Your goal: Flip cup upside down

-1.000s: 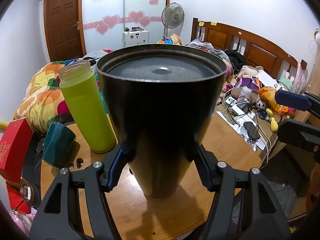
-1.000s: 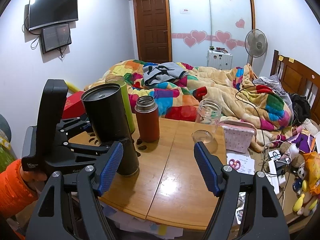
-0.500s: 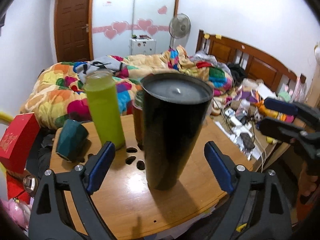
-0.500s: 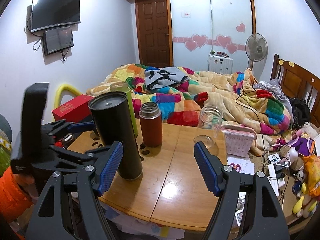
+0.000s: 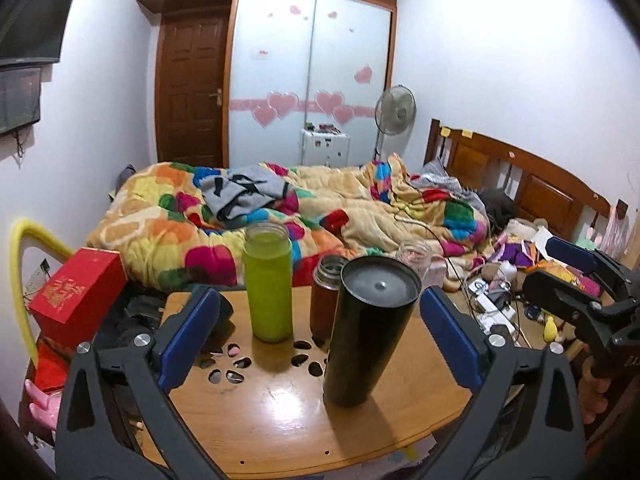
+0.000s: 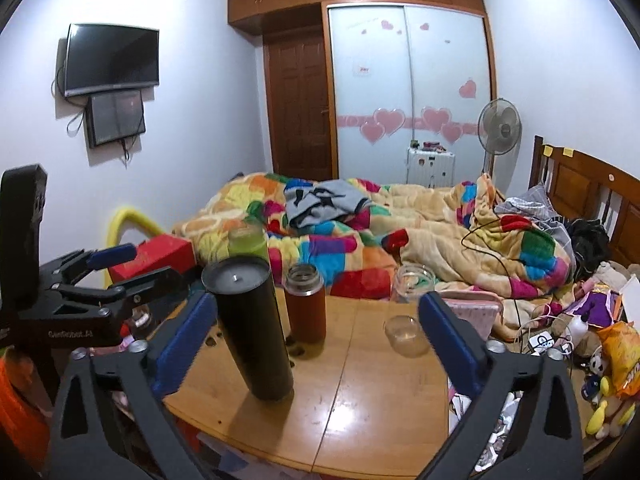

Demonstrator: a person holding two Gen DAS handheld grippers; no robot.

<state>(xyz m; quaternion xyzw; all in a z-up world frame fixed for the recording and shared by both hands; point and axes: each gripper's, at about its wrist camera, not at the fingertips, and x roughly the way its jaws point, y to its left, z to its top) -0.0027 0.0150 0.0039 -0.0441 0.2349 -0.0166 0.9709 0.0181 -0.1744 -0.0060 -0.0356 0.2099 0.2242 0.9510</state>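
Observation:
A tall black cup stands upside down on the wooden table, its flat base facing up. It also shows in the right wrist view. My left gripper is open and empty, pulled back from the cup, which stands between its blue pads without touching them. My right gripper is open and empty, to the right of the cup. The left gripper shows at the left of the right wrist view.
A green bottle, a brown flask and a glass jar stand behind the cup. A clear lid and pink pouch lie at the right. A red box sits left. A bed lies beyond.
My left gripper has let go of the black cup, opened and drawn back and up. The cup stays standing on the table. My right gripper has risen a little.

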